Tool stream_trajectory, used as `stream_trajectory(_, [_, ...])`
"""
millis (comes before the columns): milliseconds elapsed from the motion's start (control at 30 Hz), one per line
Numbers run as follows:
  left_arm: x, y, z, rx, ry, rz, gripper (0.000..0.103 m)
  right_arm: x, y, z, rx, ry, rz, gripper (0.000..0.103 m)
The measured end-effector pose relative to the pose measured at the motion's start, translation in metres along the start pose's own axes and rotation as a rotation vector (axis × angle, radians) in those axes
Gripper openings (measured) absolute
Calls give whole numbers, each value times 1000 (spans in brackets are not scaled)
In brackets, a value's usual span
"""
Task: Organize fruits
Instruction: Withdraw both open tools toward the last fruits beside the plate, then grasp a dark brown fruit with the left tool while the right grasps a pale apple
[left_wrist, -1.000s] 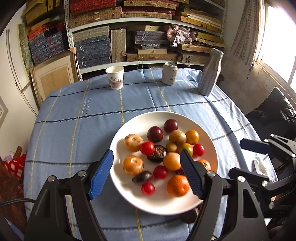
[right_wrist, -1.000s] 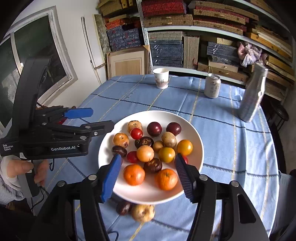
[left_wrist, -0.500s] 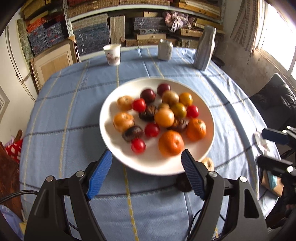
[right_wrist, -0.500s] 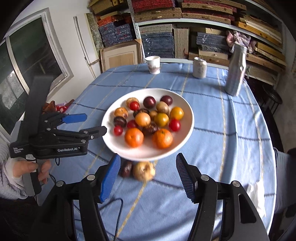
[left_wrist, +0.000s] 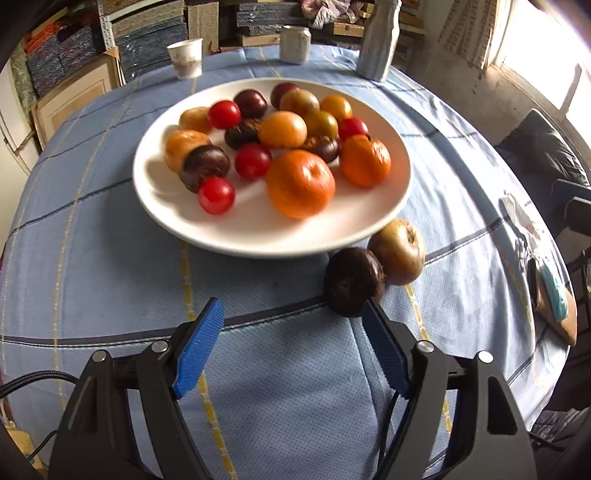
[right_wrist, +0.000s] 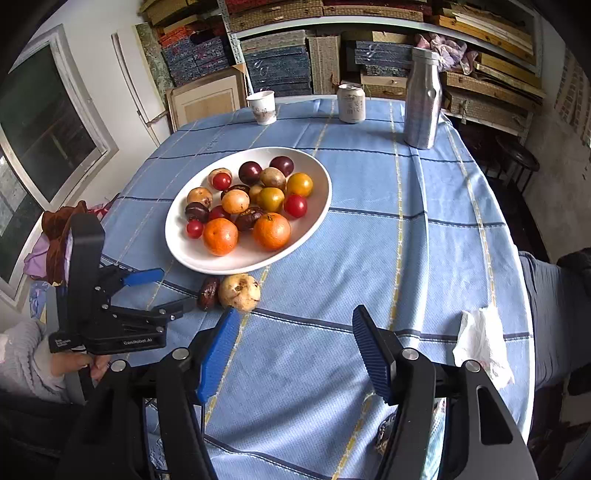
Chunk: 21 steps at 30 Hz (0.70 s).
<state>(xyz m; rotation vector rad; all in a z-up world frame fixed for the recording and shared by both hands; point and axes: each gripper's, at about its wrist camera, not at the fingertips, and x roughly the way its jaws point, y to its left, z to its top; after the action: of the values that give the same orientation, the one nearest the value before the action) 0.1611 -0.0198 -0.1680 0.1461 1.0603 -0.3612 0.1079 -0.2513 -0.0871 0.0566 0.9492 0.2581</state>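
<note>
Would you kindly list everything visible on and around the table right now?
plate: one, white, table centre, piled with red, orange, yellow and dark fruits
dark fruit: one, on cloth beside plate
tan fruit: one, touching it
paper cup: one, white, far edge
can: one, pale, far edge
bottle: one, silver, far right
tissue: one, white, right edge
tablecloth: blue, striped
left gripper: blue fingers, open, near dark fruit
right gripper: open, empty

White plate; orange, red, yellow, dark purple fruits; light blue tablecloth, navy and yellow check lines; blue tool pads; silver bottle.
</note>
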Motion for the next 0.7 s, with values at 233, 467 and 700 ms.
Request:
stream_trajectory(233, [8, -20, 4, 43, 2, -96, 75, -2, -5, -6, 9, 13, -15, 64])
stream_trajectory(467, [23, -23, 9, 34, 14, -119, 66, -6, -12, -10, 26, 13, -25, 64])
stream_trajectory(700, [22, -20, 7, 41, 7, -127, 40, -4, -15, -13, 44, 20, -12, 64])
